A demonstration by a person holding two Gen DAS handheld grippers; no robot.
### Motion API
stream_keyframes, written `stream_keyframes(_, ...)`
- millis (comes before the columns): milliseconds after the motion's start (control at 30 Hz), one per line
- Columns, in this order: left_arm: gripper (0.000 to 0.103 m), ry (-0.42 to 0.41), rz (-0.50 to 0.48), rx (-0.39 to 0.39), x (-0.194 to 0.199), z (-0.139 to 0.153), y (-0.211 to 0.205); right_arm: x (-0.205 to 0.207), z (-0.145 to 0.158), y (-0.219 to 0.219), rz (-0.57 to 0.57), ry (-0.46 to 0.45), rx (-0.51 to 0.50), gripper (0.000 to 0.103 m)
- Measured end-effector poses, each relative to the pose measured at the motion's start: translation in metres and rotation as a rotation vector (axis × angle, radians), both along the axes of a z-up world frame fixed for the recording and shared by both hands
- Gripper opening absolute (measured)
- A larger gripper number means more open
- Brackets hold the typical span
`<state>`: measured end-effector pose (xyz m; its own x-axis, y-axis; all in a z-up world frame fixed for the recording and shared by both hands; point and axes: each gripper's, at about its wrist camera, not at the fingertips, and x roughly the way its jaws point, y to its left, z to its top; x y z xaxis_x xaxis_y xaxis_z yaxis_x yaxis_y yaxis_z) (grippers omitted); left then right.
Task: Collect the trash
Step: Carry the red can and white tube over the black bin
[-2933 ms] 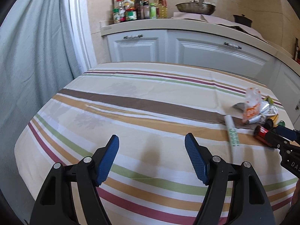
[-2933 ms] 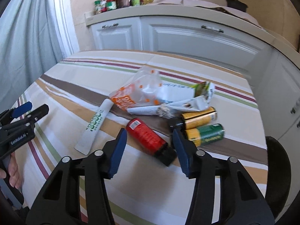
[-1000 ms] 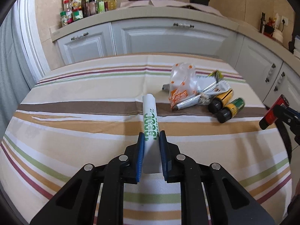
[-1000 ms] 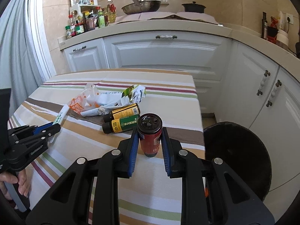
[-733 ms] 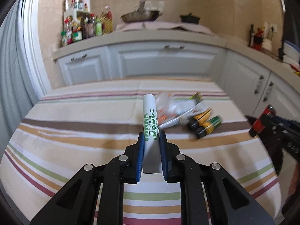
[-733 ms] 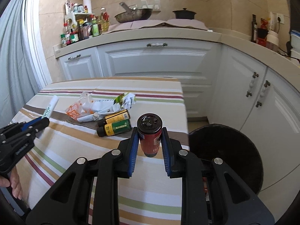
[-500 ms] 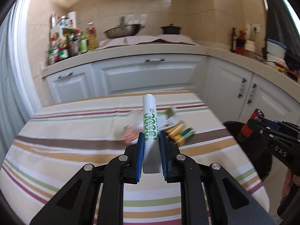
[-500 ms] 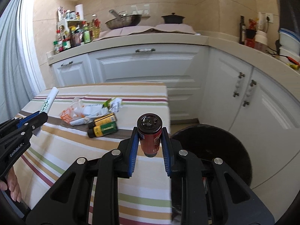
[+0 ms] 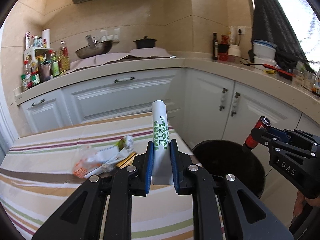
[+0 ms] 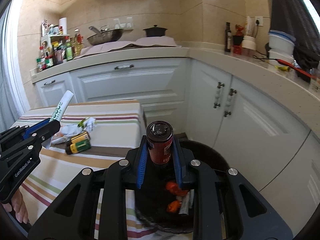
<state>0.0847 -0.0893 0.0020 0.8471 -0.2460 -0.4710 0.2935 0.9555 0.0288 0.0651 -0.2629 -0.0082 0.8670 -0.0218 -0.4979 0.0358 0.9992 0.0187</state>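
1. At the far left, a rack of bottles [image 9: 40, 64] stood on the kitchen counter, with a wok [image 9: 94, 49] and a dark pot [image 9: 145, 42] further along.
2. On the striped table [image 9: 40, 182] lay a heap of wrappers [image 9: 100, 159], and beside it two small bottles [image 10: 79, 143] lay touching each other on their sides.
3. The left claw [image 9: 161, 168] was closed on a white tube [image 9: 160, 132] with green print, held upright above the table's right edge.
4. Just right of the table stood a black trash bin [image 9: 230, 160], low on the floor in front of white cabinets [image 9: 230, 104]; some orange scraps [image 10: 174, 196] lay inside it.
5. The right claw [image 10: 160, 158] was closed on a red can [image 10: 160, 144], held over the bin with the can's end toward the camera.
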Motion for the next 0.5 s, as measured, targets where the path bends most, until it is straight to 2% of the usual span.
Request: stream_keyframes(500,0.018,0.006,-0.069,-0.009,0.016,-0.006,-0.054,0.004,-0.008,-0.051,-0.100,-0.025,0.017,0.023)
